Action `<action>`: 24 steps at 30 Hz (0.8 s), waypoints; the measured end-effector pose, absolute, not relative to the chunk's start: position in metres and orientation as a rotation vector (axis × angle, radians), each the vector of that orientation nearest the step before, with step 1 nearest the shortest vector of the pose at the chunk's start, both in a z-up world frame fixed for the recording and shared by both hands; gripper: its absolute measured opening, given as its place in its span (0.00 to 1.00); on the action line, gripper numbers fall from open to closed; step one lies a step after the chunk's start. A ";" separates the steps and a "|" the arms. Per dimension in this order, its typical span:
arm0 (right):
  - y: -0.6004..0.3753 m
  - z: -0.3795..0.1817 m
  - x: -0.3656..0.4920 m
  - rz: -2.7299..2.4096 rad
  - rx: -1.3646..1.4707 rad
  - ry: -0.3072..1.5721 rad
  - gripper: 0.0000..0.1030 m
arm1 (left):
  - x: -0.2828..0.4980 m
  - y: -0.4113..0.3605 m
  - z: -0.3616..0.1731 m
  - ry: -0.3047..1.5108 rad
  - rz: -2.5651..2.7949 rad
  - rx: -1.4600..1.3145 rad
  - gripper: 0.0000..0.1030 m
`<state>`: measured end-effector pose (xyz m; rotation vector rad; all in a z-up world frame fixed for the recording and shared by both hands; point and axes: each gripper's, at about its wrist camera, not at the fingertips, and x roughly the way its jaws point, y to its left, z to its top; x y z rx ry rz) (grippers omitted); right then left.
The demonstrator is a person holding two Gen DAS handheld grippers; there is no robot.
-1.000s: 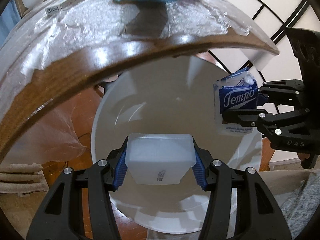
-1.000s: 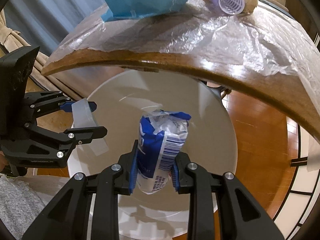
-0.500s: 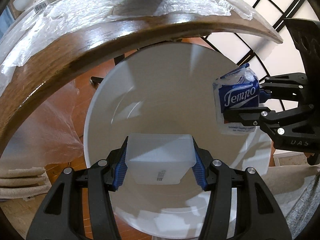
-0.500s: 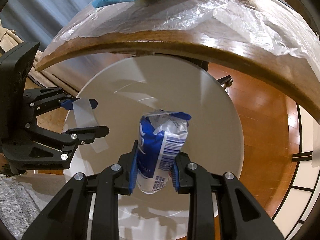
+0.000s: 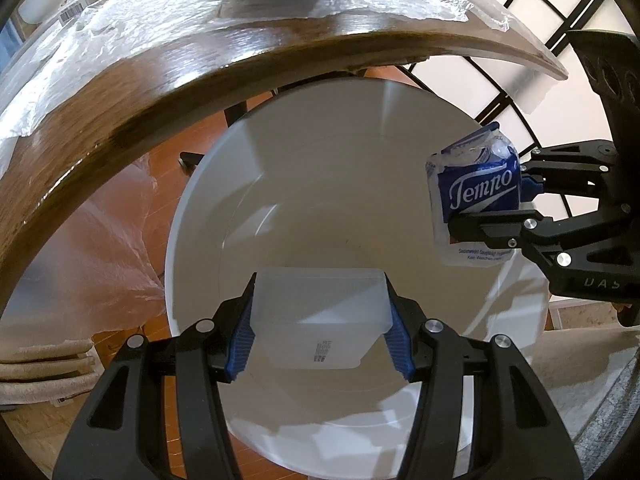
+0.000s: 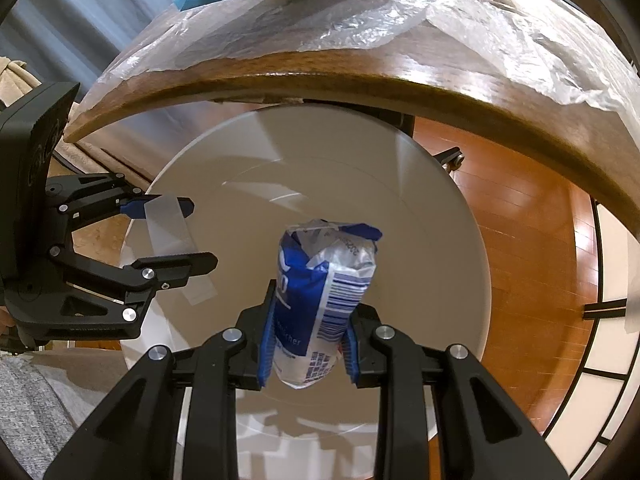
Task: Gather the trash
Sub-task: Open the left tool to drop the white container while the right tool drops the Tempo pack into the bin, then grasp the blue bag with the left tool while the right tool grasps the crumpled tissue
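Left gripper, bottom centre of the left wrist view: jaws moderately apart, blue pads clamped on both sides of a translucent plastic container. The container sits square between the fingers, a small printed label facing the camera, hanging over the open mouth of the white bin that fills the middle of the frame.

Right gripper, bottom centre of the right wrist view: jaws narrow, pinched on the lower part of a blue-and-white tissue pack. The pack stands upright between the pads, crumpled open top pointing up-frame, barcode side to the right, also over the bin's mouth.

In the left wrist view the same pack shows at right centre, "Tempo" readable, over the bin's right rim.

In the right wrist view the container is at left centre, over the bin's left rim.

Wooden table edge arcs across the top of both views, covered with clear plastic sheet.
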<state>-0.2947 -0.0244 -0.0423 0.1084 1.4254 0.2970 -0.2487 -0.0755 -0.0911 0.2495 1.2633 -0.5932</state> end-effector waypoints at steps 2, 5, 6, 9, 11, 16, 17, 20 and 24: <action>-0.025 -0.042 -0.295 0.295 0.108 1.427 0.27 | -0.247 -0.075 -0.092 1.263 -0.596 0.252 0.54; -0.027 -0.043 -0.296 0.291 0.109 1.429 0.27 | -0.245 -0.075 -0.091 1.263 -0.600 0.254 0.54; -0.027 -0.043 -0.296 0.291 0.110 1.429 0.27 | -0.244 -0.074 -0.091 1.263 -0.601 0.254 0.54; -0.027 -0.043 -0.296 0.287 0.107 1.430 0.27 | -0.242 -0.075 -0.091 1.263 -0.605 0.257 0.54; -0.027 -0.043 -0.296 0.282 0.107 1.432 0.27 | -0.243 -0.074 -0.091 1.261 -0.608 0.258 0.54; -0.034 -0.039 -0.297 0.249 0.134 1.417 0.36 | -0.240 -0.070 -0.085 1.233 -0.584 0.248 0.70; -0.035 -0.037 -0.297 0.238 0.136 1.408 0.46 | -0.239 -0.069 -0.084 1.230 -0.587 0.234 0.73; -0.039 -0.027 -0.299 0.218 0.130 1.372 0.65 | -0.239 -0.064 -0.076 1.203 -0.593 0.205 0.84; -0.040 -0.010 -0.301 0.193 0.087 1.317 0.80 | -0.242 -0.059 -0.065 1.174 -0.589 0.203 0.86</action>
